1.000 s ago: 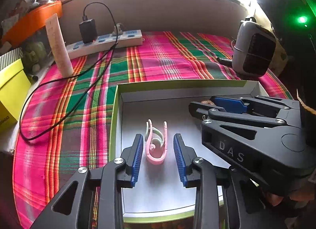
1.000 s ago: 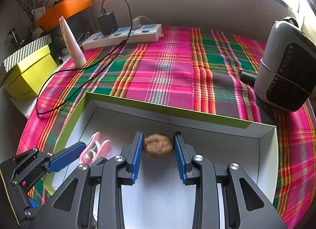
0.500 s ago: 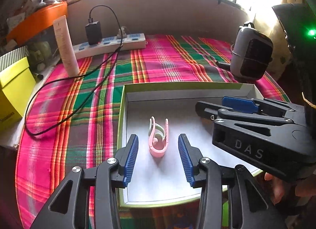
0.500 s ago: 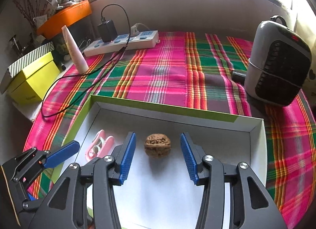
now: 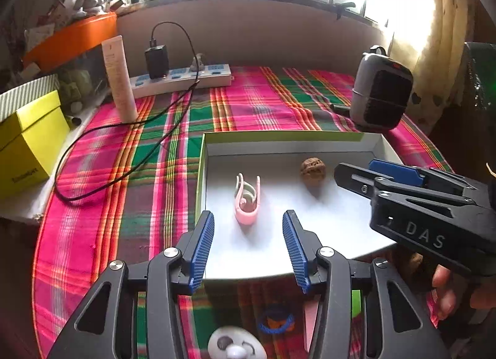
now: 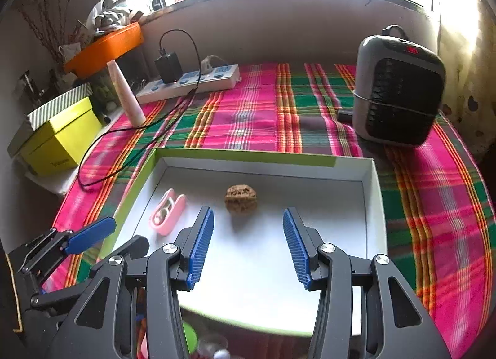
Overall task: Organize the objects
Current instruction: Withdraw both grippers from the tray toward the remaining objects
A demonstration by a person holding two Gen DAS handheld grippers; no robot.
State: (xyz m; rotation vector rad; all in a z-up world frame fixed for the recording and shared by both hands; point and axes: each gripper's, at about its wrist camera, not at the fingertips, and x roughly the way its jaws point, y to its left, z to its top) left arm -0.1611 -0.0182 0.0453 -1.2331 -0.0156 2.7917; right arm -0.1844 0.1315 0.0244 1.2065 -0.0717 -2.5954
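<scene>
A shallow white tray with a green rim [image 5: 203, 166] [image 6: 248, 154] lies on the plaid cloth. In it lie a pink clip [image 5: 247, 201] [image 6: 168, 211] at the left and a brown walnut [image 5: 313, 170] [image 6: 241, 197] to its right. My left gripper [image 5: 248, 244] is open and empty, pulled back just short of the clip. My right gripper [image 6: 248, 244] is open and empty, just short of the walnut; it also shows at the right of the left wrist view [image 5: 372, 173].
A grey heater [image 6: 400, 89] stands at the back right. A power strip [image 6: 189, 84] with a black charger and cable, a cream tube [image 6: 125, 95] and a yellow box [image 6: 59, 139] are at the left. Small toys [image 5: 276, 321] lie below the tray's near edge.
Both grippers have opened wider and drawn back toward me. The right gripper has let go of the walnut, which now rests in the tray. The clip has not moved.
</scene>
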